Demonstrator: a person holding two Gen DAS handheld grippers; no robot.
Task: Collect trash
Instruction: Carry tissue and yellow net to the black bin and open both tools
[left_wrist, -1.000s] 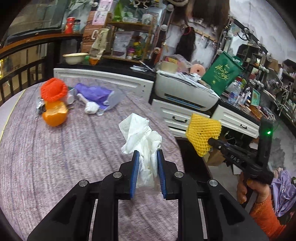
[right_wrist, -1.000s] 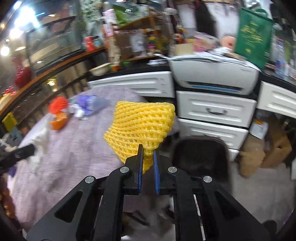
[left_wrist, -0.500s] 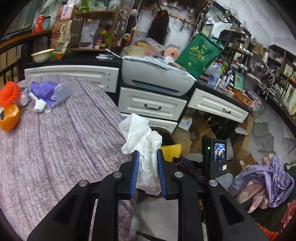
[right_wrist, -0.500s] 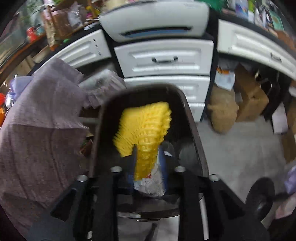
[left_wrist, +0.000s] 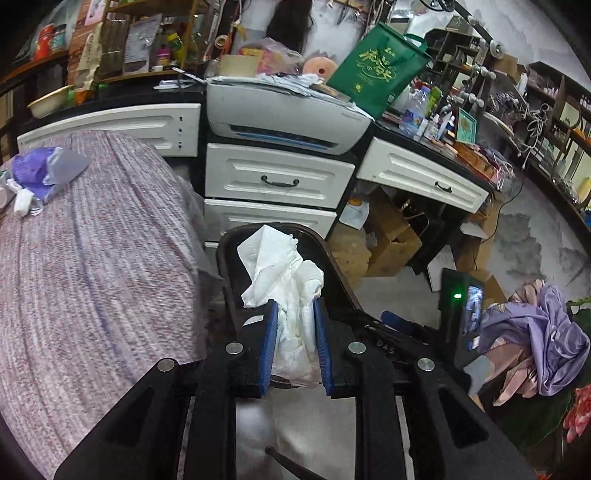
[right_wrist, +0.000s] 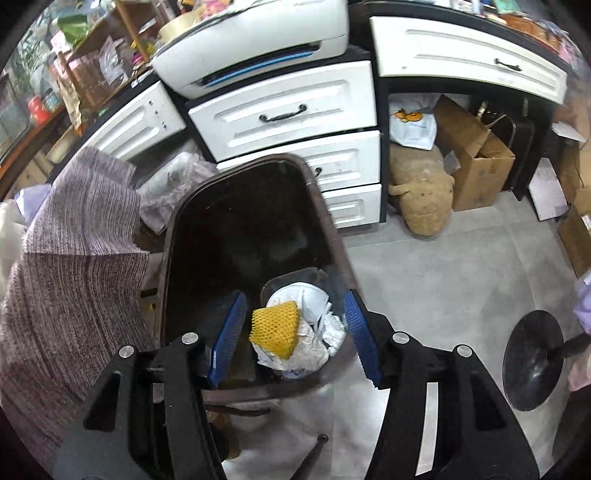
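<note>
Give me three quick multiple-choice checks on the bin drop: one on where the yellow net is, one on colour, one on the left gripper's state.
1. Where is the yellow foam net?
A. On the table
B. Inside the dark bin, on white trash
C. On the floor beside the bin

2. What colour is the bag standing on the counter behind the printer?
A. Green
B. Red
C. Blue

3. How is the left gripper at this moment?
A. Open and empty
B. Shut on the white tissue
C. Shut on the yellow net

Answers:
1 B: the right wrist view shows the net lying in the bin, clear of the right gripper, whose jaws are opening.
2 A: the green bag bears gold lettering.
3 B: both blue pads press the tissue above the bin.
</note>
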